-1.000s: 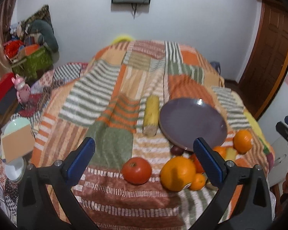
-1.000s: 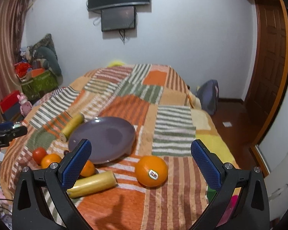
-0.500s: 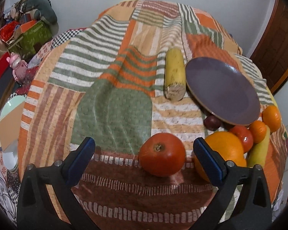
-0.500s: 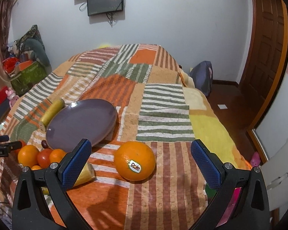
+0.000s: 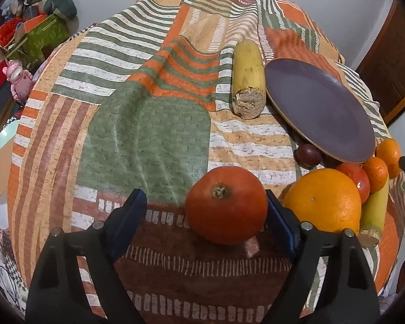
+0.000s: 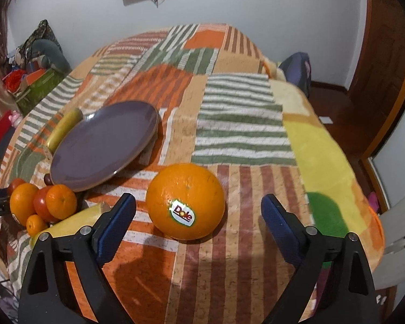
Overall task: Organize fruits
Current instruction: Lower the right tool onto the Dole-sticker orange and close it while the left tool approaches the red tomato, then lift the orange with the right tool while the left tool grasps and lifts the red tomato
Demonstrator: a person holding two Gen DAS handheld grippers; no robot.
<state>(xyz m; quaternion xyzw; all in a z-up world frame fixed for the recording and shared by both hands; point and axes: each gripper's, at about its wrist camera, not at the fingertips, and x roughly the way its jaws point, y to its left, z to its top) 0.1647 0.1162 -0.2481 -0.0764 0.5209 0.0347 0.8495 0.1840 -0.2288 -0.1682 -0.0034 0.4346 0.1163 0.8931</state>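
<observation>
I am at the pick-up step on both sides, with nothing lifted yet. My left tool [image 5: 206, 210] is spread wide around the tomato [image 5: 226, 204]: its right pad looks to be touching the tomato's side or very nearly so, while the left pad stands well clear. My right tool [image 6: 198, 216] is also spread wide, with the Dole orange [image 6: 185, 201] sitting between the pads, nearer the left one and touching neither.

The plate [image 6: 105, 145] lies empty on the bed, tilted on the soft blanket [image 5: 148, 135], so I judge it the place the fruit should go. Next, I think the left tool wants shifting a little to the right so the tomato is centred, then a gentle close. The right tool needs to go forward slightly and close on the widest part of the orange.

The tomato is smooth, red-orange and round with a dry stem scar on top; it should bruise if I squeeze hard. The orange is firm-looking, with a dimpled peel and a glossy sticker. Both are round and could roll on the yielding, wrinkled blanket. Beside the tomato sits a big orange [image 5: 322, 201], crowding my right pad. A cut banana [image 5: 248, 78] lies against the plate's rim, its end rough and fibrous. The plate is dull purple, shallow and hard.
</observation>
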